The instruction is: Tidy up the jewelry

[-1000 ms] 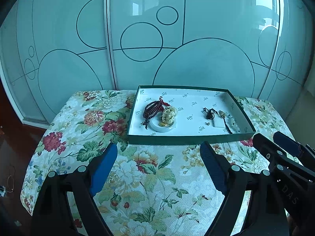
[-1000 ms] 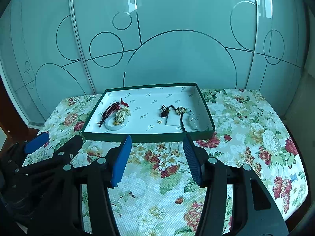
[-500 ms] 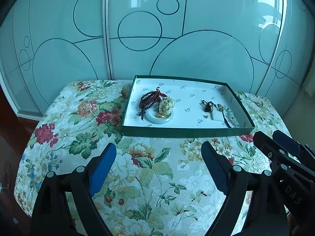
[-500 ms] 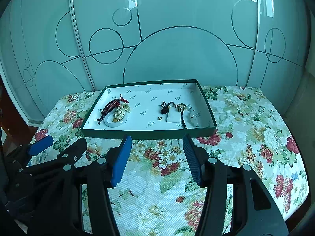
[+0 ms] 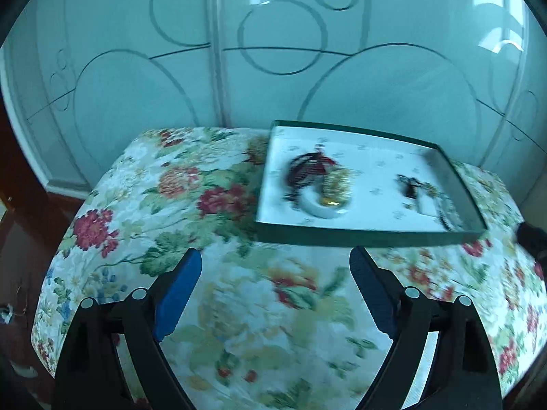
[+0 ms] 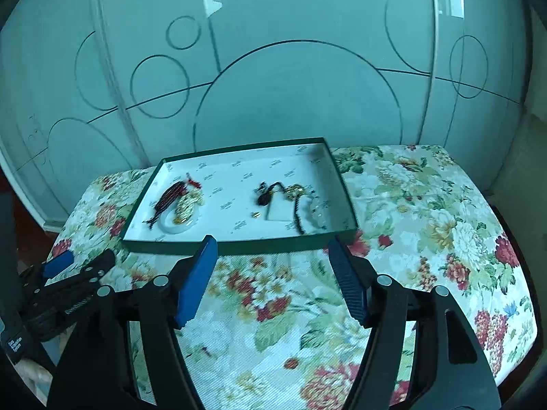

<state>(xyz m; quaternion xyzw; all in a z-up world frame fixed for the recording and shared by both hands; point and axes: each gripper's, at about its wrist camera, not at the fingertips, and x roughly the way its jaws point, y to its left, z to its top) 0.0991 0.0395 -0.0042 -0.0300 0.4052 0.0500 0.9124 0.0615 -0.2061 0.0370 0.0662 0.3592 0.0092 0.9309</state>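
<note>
home: floral tablecloth (image 6: 427,205), frosted wardrobe doors (image 6: 290,95)

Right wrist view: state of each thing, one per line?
green tray: open, no lid, flat on the floral tablecloth
red bead strand: in tray, piled with a white bangle
dark cord necklace: in tray, loose
right tool: open, just widened, empty
left tool: open, empty

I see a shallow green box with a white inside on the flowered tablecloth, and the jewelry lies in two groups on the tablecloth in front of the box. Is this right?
Not quite. The shallow green box with a white inside does stand on the flowered tablecloth, but both jewelry groups lie inside it: the dark red bead strand at its left, the black cord pieces at its right. The right wrist view shows this clearly.
</note>
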